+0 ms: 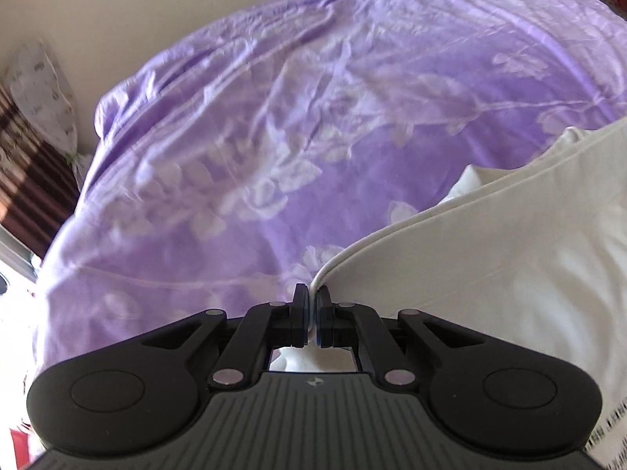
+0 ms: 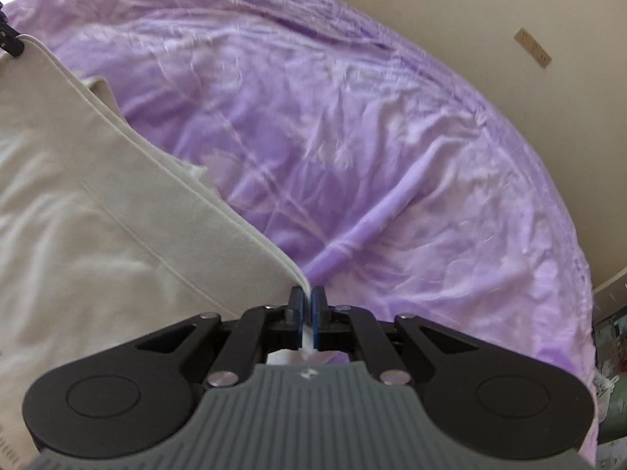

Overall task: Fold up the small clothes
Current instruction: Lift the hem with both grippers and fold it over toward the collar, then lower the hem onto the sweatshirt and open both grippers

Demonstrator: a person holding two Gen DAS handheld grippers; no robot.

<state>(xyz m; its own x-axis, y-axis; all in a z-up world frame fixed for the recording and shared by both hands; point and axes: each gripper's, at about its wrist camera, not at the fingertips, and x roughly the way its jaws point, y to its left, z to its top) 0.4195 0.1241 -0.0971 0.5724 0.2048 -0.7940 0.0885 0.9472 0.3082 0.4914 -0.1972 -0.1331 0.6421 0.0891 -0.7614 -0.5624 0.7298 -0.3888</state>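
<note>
Cloth fills the space between both tools: a white garment [image 1: 490, 243] is held up by its banded edge above a bed covered with a purple floral bedspread [image 1: 274, 137].

The left tool [image 1: 312, 313] has its two blue-padded fingers pressed narrowly together on the corner of the garment's hem, and a thin strip of white fabric shows between the pads. From that corner the banded edge runs up and away to the right of the left wrist view, with the rest of the garment lying pale and rumpled below it.

The right tool [image 2: 308, 311] is likewise pinched narrow on the opposite corner of the white garment [image 2: 98, 203], with white fabric squeezed between its pads and bunched just behind them. In the right wrist view the band stretches up and to the left toward a dark part at the frame edge, too cropped to identify.

Behind the purple floral bedspread [image 2: 372, 137] stands a beige wall [image 2: 509, 8] bearing a small socket plate [image 2: 533, 47]. A patterned pillow [image 1: 43, 94] leans beside the bed in the left wrist view.
</note>
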